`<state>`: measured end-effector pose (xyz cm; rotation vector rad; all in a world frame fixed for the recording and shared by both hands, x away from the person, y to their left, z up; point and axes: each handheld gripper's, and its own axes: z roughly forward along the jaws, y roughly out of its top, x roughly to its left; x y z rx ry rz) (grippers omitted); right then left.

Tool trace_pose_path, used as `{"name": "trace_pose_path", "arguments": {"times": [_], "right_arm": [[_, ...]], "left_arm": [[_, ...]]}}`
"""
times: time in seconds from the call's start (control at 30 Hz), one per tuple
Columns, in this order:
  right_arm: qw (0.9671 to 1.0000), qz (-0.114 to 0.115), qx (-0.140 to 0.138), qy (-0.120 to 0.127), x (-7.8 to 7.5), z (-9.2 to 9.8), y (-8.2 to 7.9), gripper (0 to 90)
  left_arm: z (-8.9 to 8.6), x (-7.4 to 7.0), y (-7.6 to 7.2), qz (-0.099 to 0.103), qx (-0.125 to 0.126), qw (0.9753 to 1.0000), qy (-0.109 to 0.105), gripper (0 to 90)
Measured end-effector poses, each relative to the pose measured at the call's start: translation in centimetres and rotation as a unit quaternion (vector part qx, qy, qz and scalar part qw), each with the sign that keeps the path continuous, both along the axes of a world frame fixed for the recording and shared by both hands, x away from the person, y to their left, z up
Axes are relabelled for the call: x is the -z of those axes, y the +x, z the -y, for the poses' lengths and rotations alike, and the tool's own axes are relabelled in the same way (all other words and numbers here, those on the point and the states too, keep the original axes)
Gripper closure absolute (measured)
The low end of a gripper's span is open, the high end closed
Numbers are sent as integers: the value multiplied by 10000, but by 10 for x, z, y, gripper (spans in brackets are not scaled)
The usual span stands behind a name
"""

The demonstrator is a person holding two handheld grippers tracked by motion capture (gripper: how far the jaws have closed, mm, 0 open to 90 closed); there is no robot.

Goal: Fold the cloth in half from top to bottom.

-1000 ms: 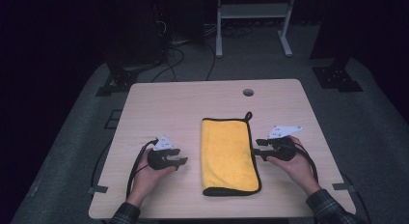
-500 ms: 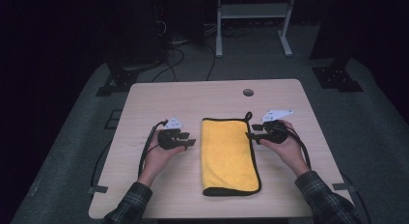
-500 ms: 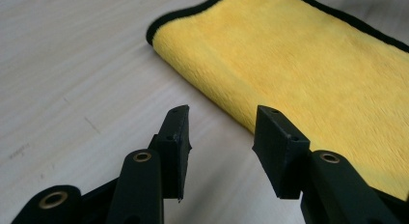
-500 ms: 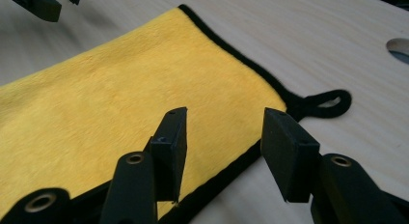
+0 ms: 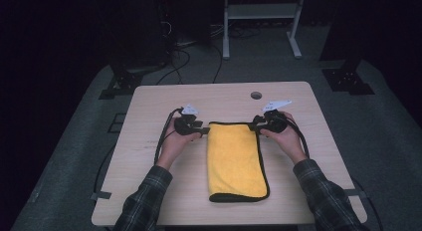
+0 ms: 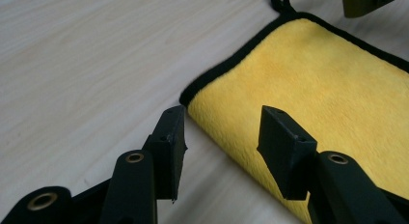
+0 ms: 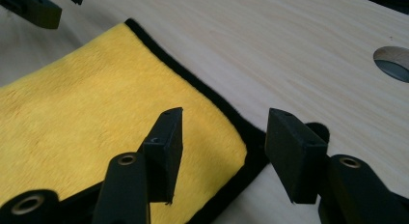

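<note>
on the wooden table [image 5: 149,156], going left to right, the left gripper [image 5: 204,132] comes first, held in the person's left hand [image 5: 175,141] at the far left corner of the yellow cloth [image 5: 236,159]. in the left gripper view its jaws stand wide apart with nothing between them, straddling that black-edged corner; one jaw is over bare wood, the other over the yellow pile. the cloth lies folded flat at the table's middle, its long side running from 12 to 6 o'clock. at its far right corner sits the right gripper [image 5: 255,125], in the right hand [image 5: 287,140]. its jaws are also spread wide and empty, set either side of the corner's black hem. a round hole [image 5: 256,95] in the tabletop lies toward 12 o'clock from that gripper.
</note>
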<state>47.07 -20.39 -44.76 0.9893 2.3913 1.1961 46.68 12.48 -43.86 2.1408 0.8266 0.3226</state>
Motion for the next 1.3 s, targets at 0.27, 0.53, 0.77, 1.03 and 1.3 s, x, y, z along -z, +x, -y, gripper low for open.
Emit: {"name": "trace_pose_path", "arguments": {"times": [0.27, 0.53, 0.77, 1.03, 1.3], "right_arm": [[9996, -133, 250, 18, 17, 0, 17, 456], [9992, -215, 329, -63, 25, 1, 27, 438], [9996, -199, 176, -134, 32, -2, 28, 434], [9994, -160, -96, -297, 30, -6, 24, 653], [9986, -420, 23, -324, 25, -13, 22, 793]], "left_arm": [[15, 16, 21, -91, -186, 9993, 299, 520], [15, 28, 31, -179, -269, 9979, 558, 514], [15, 29, 34, -333, -145, 9985, 421, 574], [17, 27, 34, -574, -37, 9978, 315, 774], [20, 26, 33, -604, -116, 9976, 313, 833]]}}
